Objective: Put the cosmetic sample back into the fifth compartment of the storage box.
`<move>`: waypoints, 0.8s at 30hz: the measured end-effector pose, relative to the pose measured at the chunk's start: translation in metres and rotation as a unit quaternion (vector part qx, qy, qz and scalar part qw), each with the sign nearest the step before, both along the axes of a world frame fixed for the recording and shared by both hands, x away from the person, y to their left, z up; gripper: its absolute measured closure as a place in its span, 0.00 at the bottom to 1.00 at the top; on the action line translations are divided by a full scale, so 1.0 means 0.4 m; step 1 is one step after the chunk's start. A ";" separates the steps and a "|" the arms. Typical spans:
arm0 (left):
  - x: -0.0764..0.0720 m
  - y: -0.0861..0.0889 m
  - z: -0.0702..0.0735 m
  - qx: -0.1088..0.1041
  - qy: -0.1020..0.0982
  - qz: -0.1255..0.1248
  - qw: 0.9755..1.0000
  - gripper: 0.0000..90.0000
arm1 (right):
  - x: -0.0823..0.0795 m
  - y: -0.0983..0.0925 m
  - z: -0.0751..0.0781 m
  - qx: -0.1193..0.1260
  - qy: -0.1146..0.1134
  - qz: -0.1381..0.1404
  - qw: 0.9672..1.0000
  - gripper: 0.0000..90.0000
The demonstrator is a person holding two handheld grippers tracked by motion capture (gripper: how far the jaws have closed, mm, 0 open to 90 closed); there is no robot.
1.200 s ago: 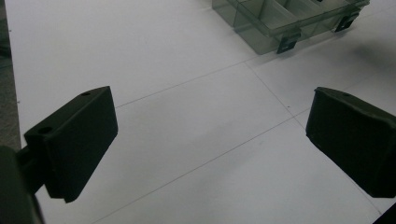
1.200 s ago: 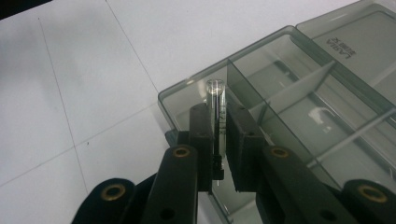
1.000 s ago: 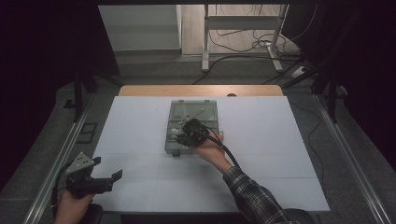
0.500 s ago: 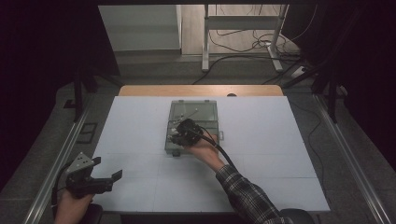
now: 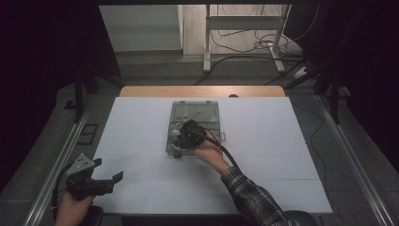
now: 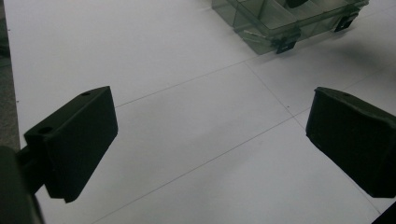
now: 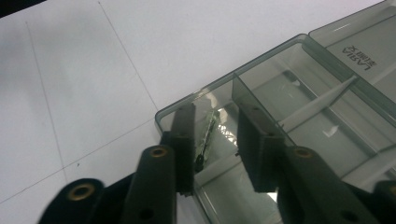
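Right gripper (image 7: 212,140) down in the clear box's (image 5: 207,113) corner compartment, jaws part open astride a thin strip (image 7: 207,130), not yet pinching. Left gripper (image 6: 210,140) wide open, empty, parked aside.

Dim surroundings frame a brightly lit white bench (image 5: 141,141). Glare glints on the clear box (image 7: 299,102); close jaws look soft, casting faint shadows toward 3 o'clock.

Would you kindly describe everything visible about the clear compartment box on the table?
The compartment box is smoky, see-through plastic, rectangular, split by dividers into several cells, with dark latches on its near edge. It lies flat and open mid-table on the white surface. The right gripper reaches into a corner cell, jaws apart around a thin greenish strip.
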State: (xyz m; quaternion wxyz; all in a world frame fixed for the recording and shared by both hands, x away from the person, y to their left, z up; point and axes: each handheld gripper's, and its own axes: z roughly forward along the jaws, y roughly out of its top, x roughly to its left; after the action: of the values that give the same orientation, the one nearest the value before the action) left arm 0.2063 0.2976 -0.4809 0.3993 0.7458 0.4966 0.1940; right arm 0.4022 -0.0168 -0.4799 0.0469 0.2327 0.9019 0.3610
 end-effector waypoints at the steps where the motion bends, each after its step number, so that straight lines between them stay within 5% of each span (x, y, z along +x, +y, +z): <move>1: 0.000 0.000 0.000 0.000 0.000 0.000 1.000 0.03 | -0.002 -0.003 0.001 -0.001 -0.001 0.000 1.000 0.70; 24: 0.000 -0.001 0.000 0.001 0.000 -0.001 1.000 0.03 | -0.024 -0.063 0.024 0.000 0.007 -0.003 1.000 0.56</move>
State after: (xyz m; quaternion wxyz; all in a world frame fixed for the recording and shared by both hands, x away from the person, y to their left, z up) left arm 0.2061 0.2972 -0.4809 0.3990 0.7468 0.4952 0.1945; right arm 0.3927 -0.0420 -0.4704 0.0414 0.2375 0.9017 0.3588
